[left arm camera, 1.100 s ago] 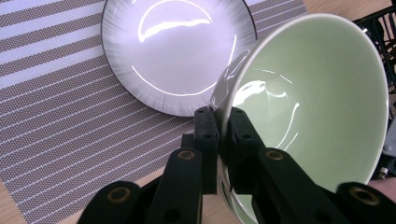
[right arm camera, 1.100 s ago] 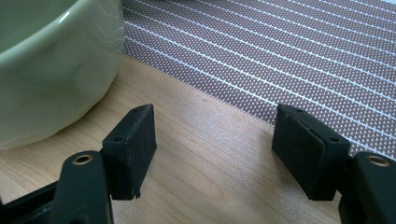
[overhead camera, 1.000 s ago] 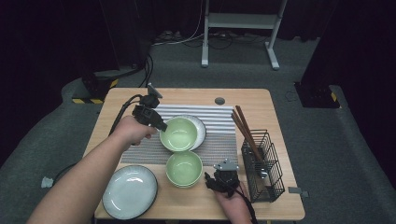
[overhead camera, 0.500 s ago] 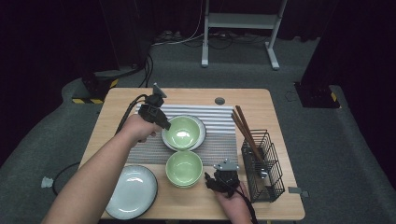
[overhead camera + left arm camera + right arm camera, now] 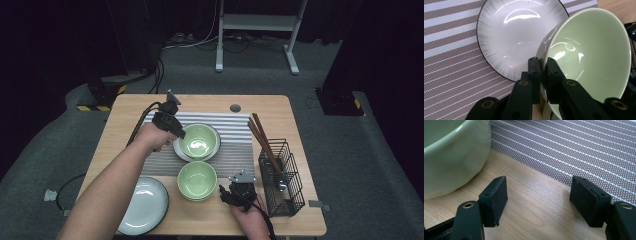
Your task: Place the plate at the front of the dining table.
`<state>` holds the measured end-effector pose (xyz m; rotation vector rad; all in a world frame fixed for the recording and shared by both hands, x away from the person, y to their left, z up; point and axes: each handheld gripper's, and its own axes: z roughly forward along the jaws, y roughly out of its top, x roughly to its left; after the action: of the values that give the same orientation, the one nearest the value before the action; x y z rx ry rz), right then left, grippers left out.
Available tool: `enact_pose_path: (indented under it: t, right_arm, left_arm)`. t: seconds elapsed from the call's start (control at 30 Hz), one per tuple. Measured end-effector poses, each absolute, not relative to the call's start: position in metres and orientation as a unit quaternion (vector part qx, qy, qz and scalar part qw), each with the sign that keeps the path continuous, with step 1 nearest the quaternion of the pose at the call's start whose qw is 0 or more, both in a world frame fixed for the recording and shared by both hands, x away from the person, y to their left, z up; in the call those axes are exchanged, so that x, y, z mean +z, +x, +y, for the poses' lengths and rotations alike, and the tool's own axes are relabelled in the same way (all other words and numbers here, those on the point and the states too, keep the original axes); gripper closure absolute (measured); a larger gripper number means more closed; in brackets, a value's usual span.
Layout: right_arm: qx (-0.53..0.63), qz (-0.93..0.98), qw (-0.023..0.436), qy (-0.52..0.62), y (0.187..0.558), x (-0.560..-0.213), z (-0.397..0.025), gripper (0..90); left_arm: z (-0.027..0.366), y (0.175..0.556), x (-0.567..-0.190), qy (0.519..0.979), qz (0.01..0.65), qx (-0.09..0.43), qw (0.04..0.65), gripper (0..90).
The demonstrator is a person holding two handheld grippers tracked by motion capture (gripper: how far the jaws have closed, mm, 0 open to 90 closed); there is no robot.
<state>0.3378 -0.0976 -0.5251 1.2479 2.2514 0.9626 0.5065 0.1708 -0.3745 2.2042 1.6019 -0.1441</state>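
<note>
Left gripper view cuts the green bowl (image 5: 589,55) off at its lower edge, and the black jaws cover the part of the rim they pinch: one jaw sits outside the wall, the other inside, closed tight on it. The bowl is tilted and held over the white plate (image 5: 506,37), hiding the plate's right side; whether its base touches the plate I cannot tell. The plate lies on the striped placemat (image 5: 446,50).

From the high view, the left gripper (image 5: 176,131) holds that bowl (image 5: 198,141) over the plate (image 5: 181,152) at the mat's middle. A second green bowl (image 5: 197,180) stands nearer the person, empty, just beside the right gripper (image 5: 223,194), whose jaws are partly hidden by the hand. Right gripper view shows those jaws wide apart over bare tabletop (image 5: 534,205), holding nothing, the bowl (image 5: 451,152) cropped at the left. A wire basket (image 5: 282,182) holds brown chopsticks (image 5: 262,137); another plate (image 5: 144,205) is partly covered by the forearm
</note>
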Motion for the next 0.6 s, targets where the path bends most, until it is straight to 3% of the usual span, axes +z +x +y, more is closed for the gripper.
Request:
enact_pose_path:
  t: [0.6]
  right_arm:
    - [0.344,0.804,0.194,0.445,0.337,-0.525,-0.098,30.0]
  left_arm:
    - [0.169,0.527,-0.402,0.779,0.591,-0.063,0.200,83.7]
